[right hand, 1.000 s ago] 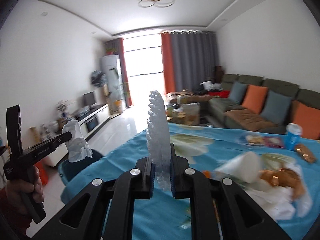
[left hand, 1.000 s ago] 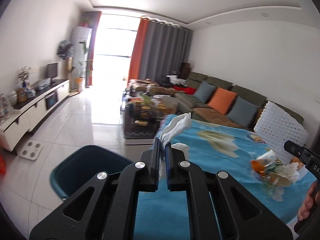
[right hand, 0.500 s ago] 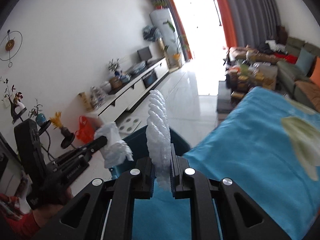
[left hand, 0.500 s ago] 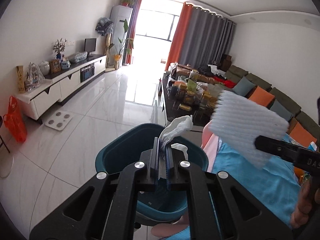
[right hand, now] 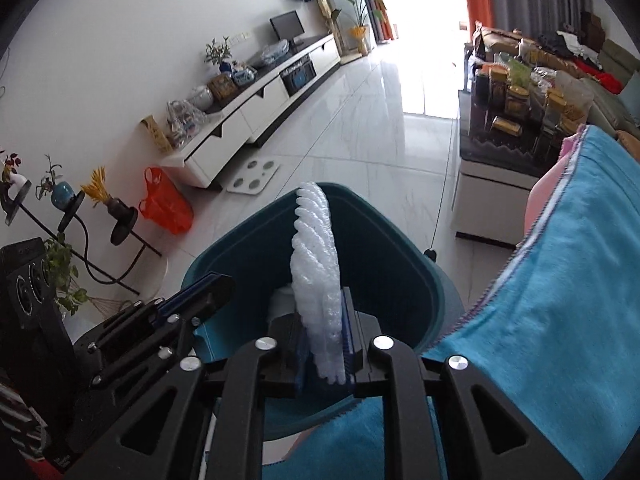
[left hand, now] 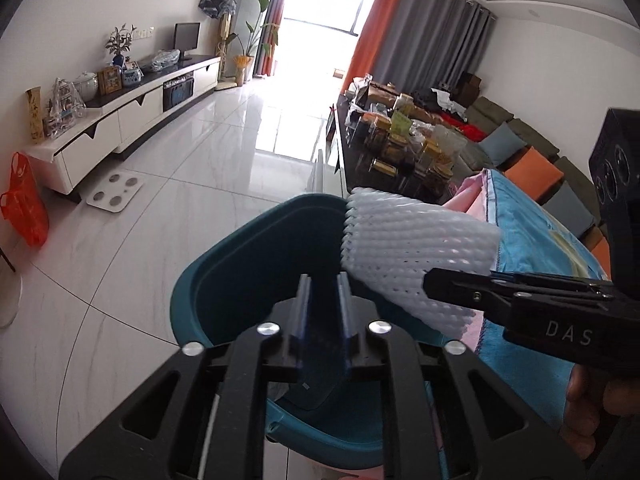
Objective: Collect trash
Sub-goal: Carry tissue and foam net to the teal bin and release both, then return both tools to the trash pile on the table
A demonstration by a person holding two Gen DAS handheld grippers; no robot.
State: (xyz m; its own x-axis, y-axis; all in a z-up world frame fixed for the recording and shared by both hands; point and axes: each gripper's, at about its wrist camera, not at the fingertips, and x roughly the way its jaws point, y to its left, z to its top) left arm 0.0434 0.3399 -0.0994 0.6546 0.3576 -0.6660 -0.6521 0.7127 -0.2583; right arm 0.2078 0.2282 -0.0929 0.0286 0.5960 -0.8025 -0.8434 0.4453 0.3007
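Note:
A teal trash bin (left hand: 224, 272) stands on the floor beside the table, also in the right wrist view (right hand: 372, 236). My left gripper (left hand: 325, 288) is open and empty above the bin's mouth. It shows at the left of the right wrist view (right hand: 200, 292). My right gripper (right hand: 325, 320) is shut on a white foam net sleeve (right hand: 318, 264) and holds it upright over the bin. The sleeve (left hand: 416, 256) and right gripper (left hand: 460, 284) show in the left wrist view. A white tissue (right hand: 282, 300) lies inside the bin.
The table with a blue cloth (right hand: 560, 320) is on the right, close to the bin. A coffee table (left hand: 400, 148) with jars stands behind. A white TV cabinet (left hand: 120, 120), a scale (left hand: 114, 192) and an orange bag (left hand: 26, 200) are on the left.
My left gripper has opened and the white tissue has dropped from it into the bin. My right gripper has moved the foam sleeve over the bin.

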